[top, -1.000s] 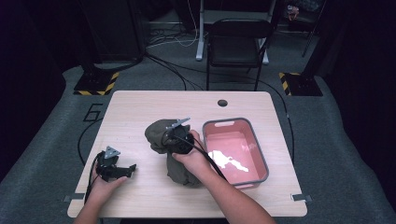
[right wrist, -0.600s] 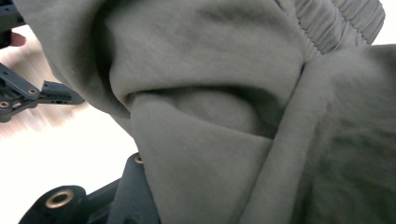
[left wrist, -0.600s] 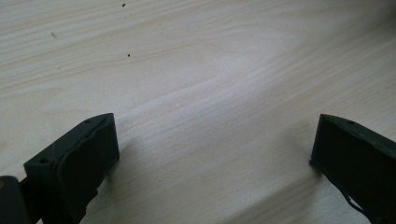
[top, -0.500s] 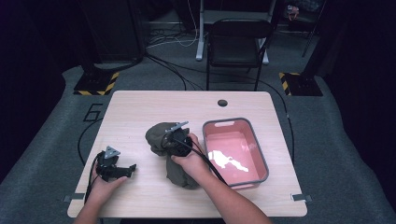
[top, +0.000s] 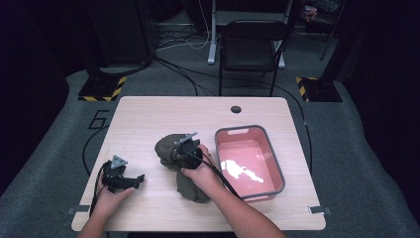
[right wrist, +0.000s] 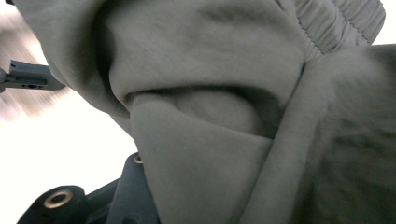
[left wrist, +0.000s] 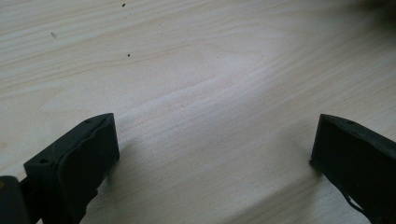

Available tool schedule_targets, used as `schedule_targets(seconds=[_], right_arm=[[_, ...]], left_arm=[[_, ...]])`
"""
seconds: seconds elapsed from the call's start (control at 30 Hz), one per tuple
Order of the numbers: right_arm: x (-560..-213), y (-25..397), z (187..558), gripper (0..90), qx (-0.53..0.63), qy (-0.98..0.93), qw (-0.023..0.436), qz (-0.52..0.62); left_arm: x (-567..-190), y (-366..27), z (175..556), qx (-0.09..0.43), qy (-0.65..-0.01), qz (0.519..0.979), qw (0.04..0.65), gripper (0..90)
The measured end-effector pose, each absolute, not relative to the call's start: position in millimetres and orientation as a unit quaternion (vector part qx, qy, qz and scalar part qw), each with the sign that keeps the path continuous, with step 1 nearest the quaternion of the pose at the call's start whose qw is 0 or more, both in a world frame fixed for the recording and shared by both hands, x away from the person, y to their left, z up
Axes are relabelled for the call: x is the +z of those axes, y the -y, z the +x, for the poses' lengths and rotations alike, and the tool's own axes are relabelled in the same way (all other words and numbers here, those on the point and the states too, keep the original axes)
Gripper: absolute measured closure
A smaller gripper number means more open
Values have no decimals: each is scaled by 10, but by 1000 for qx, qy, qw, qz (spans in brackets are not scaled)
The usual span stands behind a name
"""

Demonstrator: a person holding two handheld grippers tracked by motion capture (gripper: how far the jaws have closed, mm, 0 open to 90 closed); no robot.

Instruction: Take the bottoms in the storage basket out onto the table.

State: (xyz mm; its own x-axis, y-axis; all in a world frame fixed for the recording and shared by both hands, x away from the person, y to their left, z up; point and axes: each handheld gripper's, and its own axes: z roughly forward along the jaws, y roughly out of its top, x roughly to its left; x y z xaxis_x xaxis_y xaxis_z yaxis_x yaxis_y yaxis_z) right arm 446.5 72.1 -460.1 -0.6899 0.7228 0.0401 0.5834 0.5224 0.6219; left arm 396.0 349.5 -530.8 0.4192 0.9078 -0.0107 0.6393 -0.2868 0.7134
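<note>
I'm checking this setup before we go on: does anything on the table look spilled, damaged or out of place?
Nothing stands out. The olive garment lies in a crumpled heap on the table beside the pink bin, with the right gripper on it. The left gripper rests open on bare wood. No spill or damage shows.

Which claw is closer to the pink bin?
The right claw, over the grey-green cloth just beside the pink bin. The left claw rests across the table, far from it.

1. The olive-grey cloth garment (right wrist: 215,93) is seen as soft, matt fleece with ribbed elastic.
2. The pale wooden table (left wrist: 196,70) is finished smooth, with visible grain.
3. The pink plastic tub (top: 249,158) is rendered glossy inside.
</note>
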Motion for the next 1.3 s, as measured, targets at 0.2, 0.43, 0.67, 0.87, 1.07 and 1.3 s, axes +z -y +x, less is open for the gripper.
schedule_targets(seconds=[0.2,0.43,0.67,0.87,1.07,1.3], right_arm=[[-4655,-746,4466,589,304,-867,111,378],[-4716,-759,4459,577,305,-867,114,377],[-4752,-776,4449,534,302,-869,111,376],[-4802,-784,4452,497,295,-872,110,375],[-4819,-797,4448,477,291,-873,110,374],[-4819,-798,4445,419,288,-873,106,380]], left_arm=[[-5308,-3493,3962,205,-496,776,329,6],[-5309,-3493,3962,206,-497,776,330,5],[-5308,-3494,3962,205,-496,777,329,5],[-5308,-3493,3962,205,-496,776,329,6],[-5308,-3494,3962,205,-496,777,329,5],[-5308,-3494,3962,205,-496,777,329,5]])
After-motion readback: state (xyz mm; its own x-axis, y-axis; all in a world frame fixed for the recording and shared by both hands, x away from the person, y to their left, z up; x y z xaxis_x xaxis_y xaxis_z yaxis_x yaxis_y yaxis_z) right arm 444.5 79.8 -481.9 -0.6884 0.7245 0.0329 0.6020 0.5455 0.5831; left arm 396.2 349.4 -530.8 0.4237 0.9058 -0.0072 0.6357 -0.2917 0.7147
